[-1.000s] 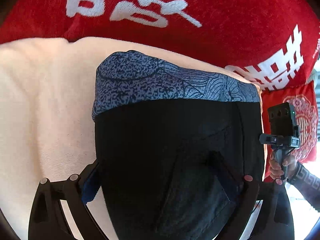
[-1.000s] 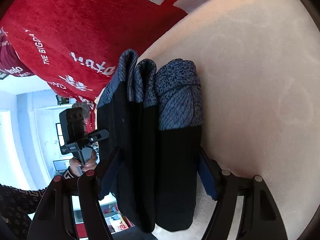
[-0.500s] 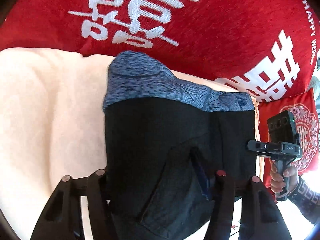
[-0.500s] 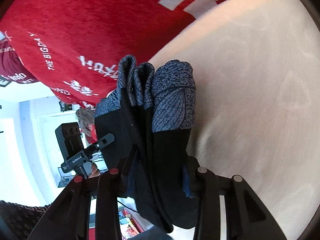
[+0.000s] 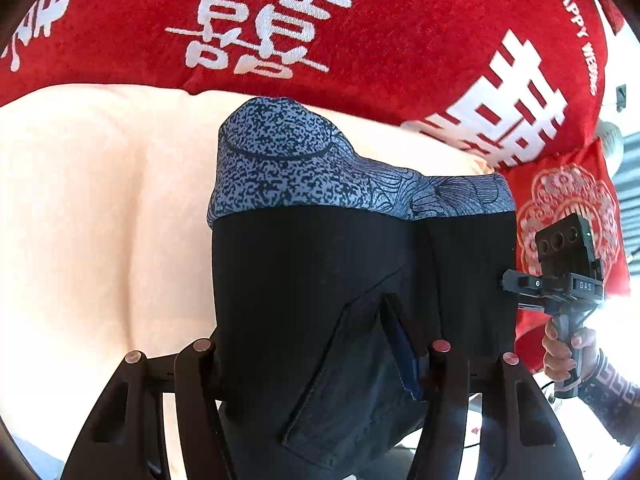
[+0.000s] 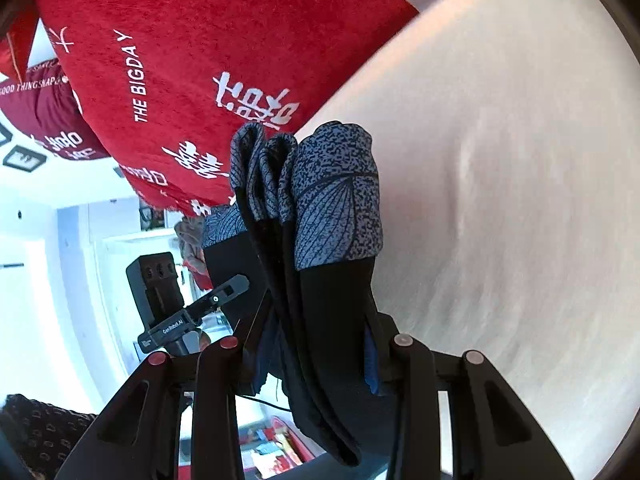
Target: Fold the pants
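White "HAPPY WEDDING" runs down the red blanket (image 5: 400, 40) beside big double-happiness characters. From the right wrist, "THE BIGDAY" shows on it. The maroon pillow (image 6: 44, 120) reads "GOOD THINGS HAPPEN", partly blurred. Right gripper (image 5: 568, 276): "DAS". Left gripper (image 6: 172, 320): "GenRobot.AI".

A cream blanket (image 5: 100, 240) covers a soft, cushioned seat, gently creased. Along its far edge lies a red throw (image 5: 400, 40) with large white characters and small English lettering. A red cushion (image 5: 568, 208) with a pale round pattern sits at the right end. Beyond, in the right wrist view, a bright white wall (image 6: 48, 280) carries dark picture frames (image 6: 24, 158), and daylight floods the room.
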Demonstrator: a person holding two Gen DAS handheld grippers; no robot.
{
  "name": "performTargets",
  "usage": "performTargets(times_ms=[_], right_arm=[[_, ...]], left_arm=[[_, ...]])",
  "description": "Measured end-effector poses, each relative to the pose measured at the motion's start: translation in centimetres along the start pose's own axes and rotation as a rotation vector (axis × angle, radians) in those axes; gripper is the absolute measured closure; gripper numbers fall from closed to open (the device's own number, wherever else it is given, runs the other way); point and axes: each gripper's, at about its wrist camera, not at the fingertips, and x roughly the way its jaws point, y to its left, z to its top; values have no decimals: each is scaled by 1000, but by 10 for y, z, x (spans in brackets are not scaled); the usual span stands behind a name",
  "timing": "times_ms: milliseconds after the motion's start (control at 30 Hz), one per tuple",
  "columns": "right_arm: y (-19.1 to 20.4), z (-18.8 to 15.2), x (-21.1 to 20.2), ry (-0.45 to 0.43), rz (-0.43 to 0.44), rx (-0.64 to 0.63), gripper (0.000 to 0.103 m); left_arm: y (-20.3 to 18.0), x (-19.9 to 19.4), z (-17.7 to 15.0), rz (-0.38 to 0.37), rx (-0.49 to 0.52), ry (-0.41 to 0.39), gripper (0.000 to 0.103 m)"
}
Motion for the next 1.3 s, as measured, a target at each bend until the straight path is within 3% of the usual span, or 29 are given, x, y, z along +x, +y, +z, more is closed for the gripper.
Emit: performTargets(times_ms=[233,500,567,633,733,900,967,1067,1300], right_arm=[[-4,-47,19,-15,-14,51,63],[-30,-54,46,6,-95,57,61],[-36,-52,46,1,-99,60,59],[-41,-52,47,1,-121,53,56],[-43,-53,48,-6,-155,22,49],[-44,-56,50,-29,-182,31,43],[-39,-59,48,-42,-217,37,37],[-32,-67,41,-55,-301,46,26],[-12,-99,21,-103,-497,106,15]], left_arm=[[14,-3,-28,12,10,37,41],[49,26,-52,21,-24,34,41],[58,28,-54,4,-35,8,32],[63,32,-54,36,-25,-10,15],[68,37,-51,65,-10,-16,2],[69,41,-47,93,-21,4,1],[65,39,-47,115,-21,10,1],[49,32,-49,207,30,12,1],[18,-4,-69,328,77,-30,1]])
